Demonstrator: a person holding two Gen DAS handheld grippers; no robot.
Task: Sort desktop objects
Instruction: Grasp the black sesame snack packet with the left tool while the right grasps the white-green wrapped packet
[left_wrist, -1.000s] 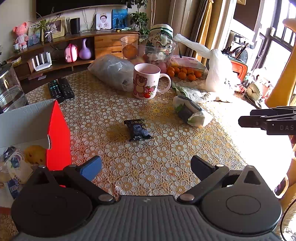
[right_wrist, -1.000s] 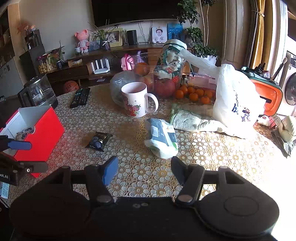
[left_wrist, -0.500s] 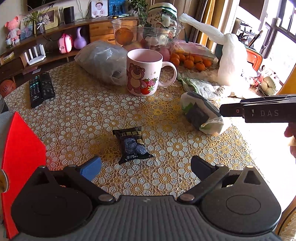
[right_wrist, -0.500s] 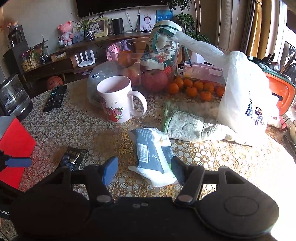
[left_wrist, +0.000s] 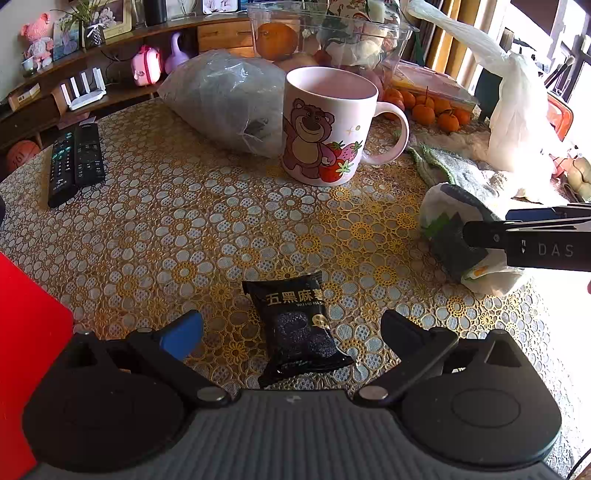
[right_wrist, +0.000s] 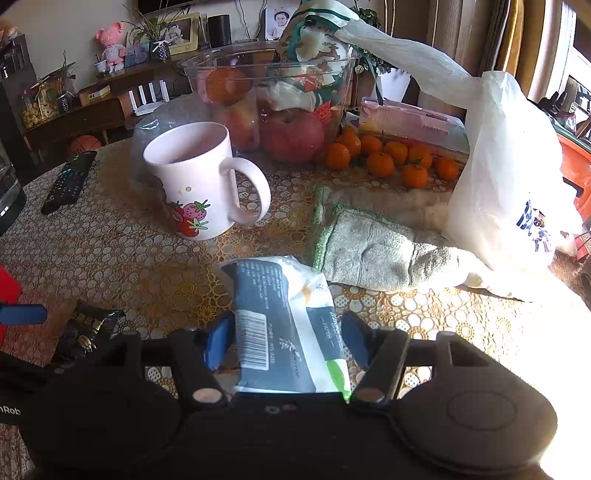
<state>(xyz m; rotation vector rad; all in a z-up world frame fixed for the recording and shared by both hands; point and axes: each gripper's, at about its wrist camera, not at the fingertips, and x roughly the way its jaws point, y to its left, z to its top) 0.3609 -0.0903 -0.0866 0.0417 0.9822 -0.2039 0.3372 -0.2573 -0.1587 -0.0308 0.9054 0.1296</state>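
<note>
A black snack packet (left_wrist: 295, 328) lies on the lace tablecloth between the fingers of my open left gripper (left_wrist: 291, 334), which does not touch it. A white and dark tissue pack (right_wrist: 284, 325) lies between the fingers of my open right gripper (right_wrist: 286, 339); the fingers stand on either side with small gaps. The tissue pack also shows in the left wrist view (left_wrist: 461, 240), partly behind the right gripper's finger (left_wrist: 517, 236). The snack packet shows at the left edge of the right wrist view (right_wrist: 85, 332).
A pink bear mug (left_wrist: 328, 125) stands mid-table. Behind it are a grey plastic bag (left_wrist: 225, 96), a clear fruit bowl (right_wrist: 273, 96), small oranges (right_wrist: 388, 158), a green cloth (right_wrist: 373, 247) and a white bag (right_wrist: 509, 173). Remotes (left_wrist: 75, 162) lie far left. A red box (left_wrist: 26, 332) stands at left.
Both grippers have moved forward and down. The snack packet now lies between the left fingers and the tissue pack between the right fingers. Both remain open.
</note>
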